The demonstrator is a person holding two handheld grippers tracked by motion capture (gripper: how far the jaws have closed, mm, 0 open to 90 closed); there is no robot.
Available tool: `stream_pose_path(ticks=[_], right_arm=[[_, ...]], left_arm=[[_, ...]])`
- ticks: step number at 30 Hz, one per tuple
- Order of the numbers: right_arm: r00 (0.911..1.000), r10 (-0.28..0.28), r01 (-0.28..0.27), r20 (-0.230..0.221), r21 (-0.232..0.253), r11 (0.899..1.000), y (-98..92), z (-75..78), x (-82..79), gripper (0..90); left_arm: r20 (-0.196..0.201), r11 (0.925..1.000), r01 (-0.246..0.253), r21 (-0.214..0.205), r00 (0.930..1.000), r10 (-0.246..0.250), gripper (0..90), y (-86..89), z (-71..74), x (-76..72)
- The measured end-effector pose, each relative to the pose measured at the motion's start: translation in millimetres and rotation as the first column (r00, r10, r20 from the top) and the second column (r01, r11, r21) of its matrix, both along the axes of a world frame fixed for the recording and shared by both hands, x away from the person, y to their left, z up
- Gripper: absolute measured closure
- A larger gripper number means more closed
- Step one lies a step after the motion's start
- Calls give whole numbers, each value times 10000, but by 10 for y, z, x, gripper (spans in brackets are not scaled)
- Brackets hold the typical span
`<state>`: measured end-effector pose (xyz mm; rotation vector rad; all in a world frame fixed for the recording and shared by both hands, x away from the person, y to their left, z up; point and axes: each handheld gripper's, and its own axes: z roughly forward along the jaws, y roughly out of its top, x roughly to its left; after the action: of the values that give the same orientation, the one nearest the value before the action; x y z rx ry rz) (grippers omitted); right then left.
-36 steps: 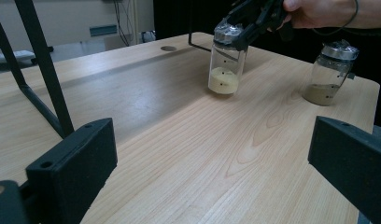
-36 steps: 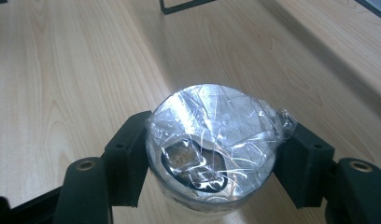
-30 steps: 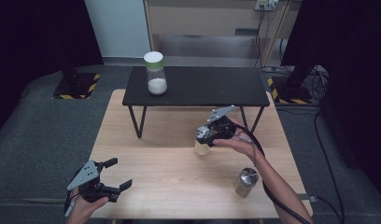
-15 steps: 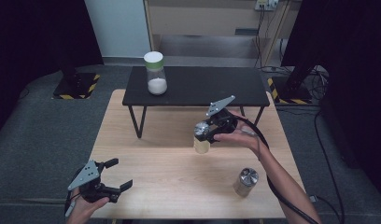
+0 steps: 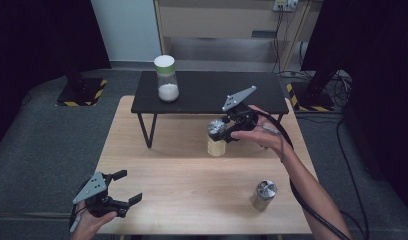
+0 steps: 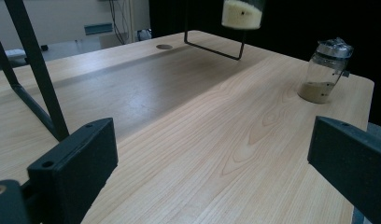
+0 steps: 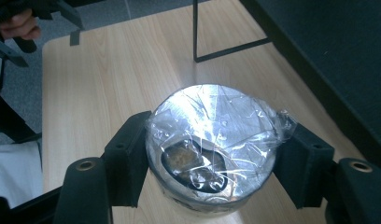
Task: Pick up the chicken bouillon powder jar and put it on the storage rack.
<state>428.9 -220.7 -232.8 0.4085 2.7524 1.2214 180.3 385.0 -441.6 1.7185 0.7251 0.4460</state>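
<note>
My right gripper (image 5: pixel 219 131) is shut on the lid end of a glass jar (image 5: pixel 217 142) with pale grains inside, holding it in the air above the wooden table (image 5: pixel 182 165), just in front of the black shelf (image 5: pixel 207 95). In the right gripper view the jaws press both sides of the jar (image 7: pixel 212 144), whose silver lid is covered in clear plastic film. The jar's bottom (image 6: pixel 242 11) hangs at the top of the left gripper view. My left gripper (image 5: pixel 128 186) rests open at the table's front left corner, nothing between its jaws (image 6: pixel 216 154).
A second silver-lidded jar (image 5: pixel 263 194) stands near the table's front right edge, also seen as the jar (image 6: pixel 326 70) in the left gripper view. A white-lidded jar (image 5: pixel 167 78) of white powder stands on the black shelf's left end. The shelf's thin legs stand on the table.
My right gripper has risen with the jar, lifting it off the table toward the shelf's height. The left gripper has stayed put.
</note>
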Motion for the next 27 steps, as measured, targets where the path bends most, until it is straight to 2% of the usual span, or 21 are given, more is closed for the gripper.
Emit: stream_pose_path(ticks=[10, 17, 27], right_arm=[[9999, -82, 81, 91, 122, 9999, -50, 354, -12, 350], [9994, -271, 268, 223, 118, 9996, -49, 537, -17, 350], [9988, -254, 250, 430, 111, 9996, 27, 763, 7, 350]], left_arm=[[-56, 9999, 116, 2, 9999, -116, 6, -1, 0, 14], [-77, 9999, 129, -39, 9999, -129, 6, 3, -3, 17], [-115, 9998, 158, -76, 9998, -159, 5, 9, -7, 24]])
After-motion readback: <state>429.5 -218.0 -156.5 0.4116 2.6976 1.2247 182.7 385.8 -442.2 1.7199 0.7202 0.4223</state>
